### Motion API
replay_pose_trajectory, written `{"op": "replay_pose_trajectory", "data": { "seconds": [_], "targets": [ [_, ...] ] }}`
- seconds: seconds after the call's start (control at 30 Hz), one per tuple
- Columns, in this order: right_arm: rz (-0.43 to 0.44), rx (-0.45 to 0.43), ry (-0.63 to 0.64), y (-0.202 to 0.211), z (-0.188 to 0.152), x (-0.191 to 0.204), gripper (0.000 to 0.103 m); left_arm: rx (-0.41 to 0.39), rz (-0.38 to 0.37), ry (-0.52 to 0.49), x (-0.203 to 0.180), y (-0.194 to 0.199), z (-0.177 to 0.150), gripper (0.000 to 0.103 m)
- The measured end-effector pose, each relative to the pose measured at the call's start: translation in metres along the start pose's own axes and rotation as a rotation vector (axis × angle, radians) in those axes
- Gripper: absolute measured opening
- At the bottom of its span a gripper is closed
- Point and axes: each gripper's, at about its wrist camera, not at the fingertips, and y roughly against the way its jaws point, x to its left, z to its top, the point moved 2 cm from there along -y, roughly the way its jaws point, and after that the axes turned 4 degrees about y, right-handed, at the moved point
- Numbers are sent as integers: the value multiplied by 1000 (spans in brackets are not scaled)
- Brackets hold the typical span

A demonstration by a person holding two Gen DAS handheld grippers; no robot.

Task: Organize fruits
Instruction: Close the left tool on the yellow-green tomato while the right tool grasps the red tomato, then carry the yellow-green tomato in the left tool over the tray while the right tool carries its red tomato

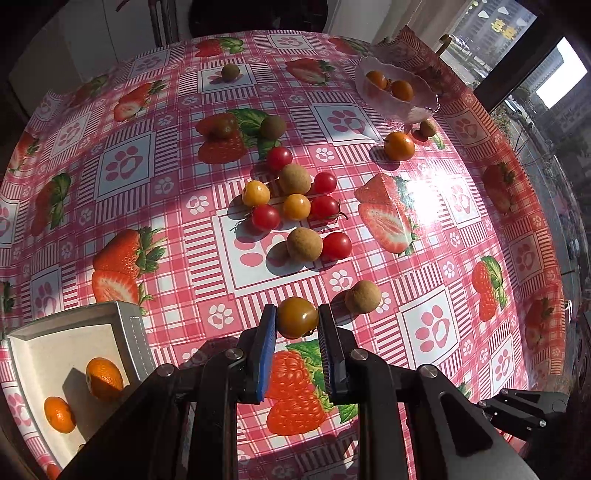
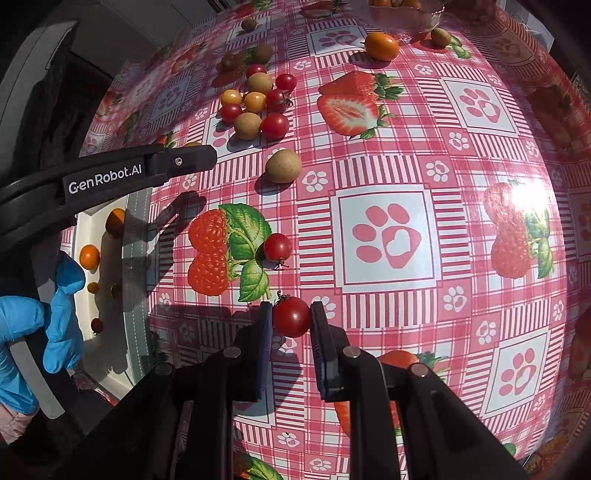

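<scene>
Sunlit tablecloth; white tray cut off; glass bowl cropped.

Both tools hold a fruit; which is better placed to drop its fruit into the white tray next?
Left, probably: the left tool holds a brownish tomato right beside the white tray; the right tool, with its red tomato, sits farther away.

From my feeds I count seven red cherry tomatoes outside the tray, two yellow tomatoes, one amber tomato, one dark brownish tomato and six tan longans. Small oranges come to five: one loose on the counter, two in the single glass bowl and two in the single white tray. That tray also shows three smaller fruits, too shadowed for me to sort by kind.
</scene>
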Motion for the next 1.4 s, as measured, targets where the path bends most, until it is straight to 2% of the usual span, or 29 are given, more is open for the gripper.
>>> {"op": "replay_pose_trajectory", "data": {
  "seconds": [0.13,0.47,0.87,1.13,1.4],
  "targets": [
    [-9,2,16,9,-3,2,22,-12,-9,15,6,22,-17,23],
    [-3,-2,95,19,-5,51,22,-38,5,126,46,57,-59,23],
    [40,17,262,11,12,131,22,-74,76,309,132,95,-113,23],
    [79,65,378,-10,16,189,22,-46,105,369,164,92,-146,23],
    [93,136,402,-46,22,218,22,6,93,342,157,63,-156,23]
  ]
}}
